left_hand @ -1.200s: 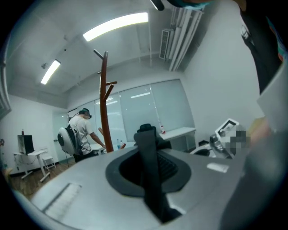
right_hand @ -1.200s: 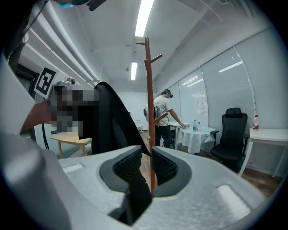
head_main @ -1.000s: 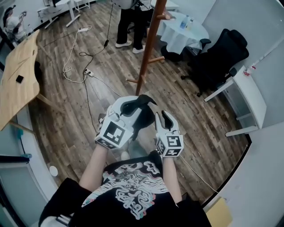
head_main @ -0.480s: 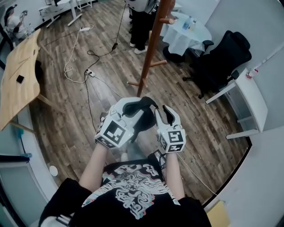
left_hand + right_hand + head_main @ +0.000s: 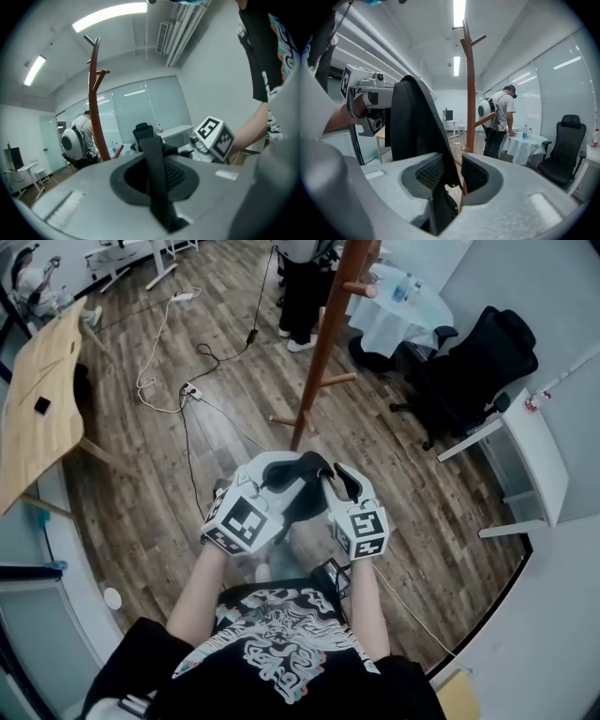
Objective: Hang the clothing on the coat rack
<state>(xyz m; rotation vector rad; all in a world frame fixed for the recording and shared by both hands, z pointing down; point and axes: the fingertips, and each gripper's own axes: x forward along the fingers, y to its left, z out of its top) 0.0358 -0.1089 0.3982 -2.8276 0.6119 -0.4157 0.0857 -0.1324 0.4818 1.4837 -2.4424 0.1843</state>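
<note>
The left gripper [image 5: 284, 471] is clamped shut on the black clothing [image 5: 306, 499]. In the left gripper view a narrow dark band of the clothing [image 5: 156, 164] stands up out of the closed jaws of that gripper [image 5: 158, 180], its long axis running along the jaws and leaning slightly to one side. Just beside it, on its right, the right gripper [image 5: 339, 480] is level with it, its marker cube close in that view [image 5: 214, 135]. The right gripper's [image 5: 451, 177] jaws are opening. A broad fold of the clothing [image 5: 414, 123] passes between them and lies against the pad on the side of the left gripper [image 5: 370, 101], while a gap shows in front of the other pad. From those jaws the fold rises and slants towards the left gripper, wider at the top than at the bottom. From the head view the clothing is a dark bunch bridging the two sets of fingertips and hanging below them. Ahead of both grippers, well apart from them, the coat rack [image 5: 324, 341] stands upright on the wood floor [image 5: 225, 381]; its brown pole [image 5: 469, 84] is straight beyond the right gripper's jaws. Past it stand a person [image 5: 504, 119], a round table with a white cloth [image 5: 405, 317] and, off to the right gripper's outer side, a black office chair [image 5: 478, 357].
</note>
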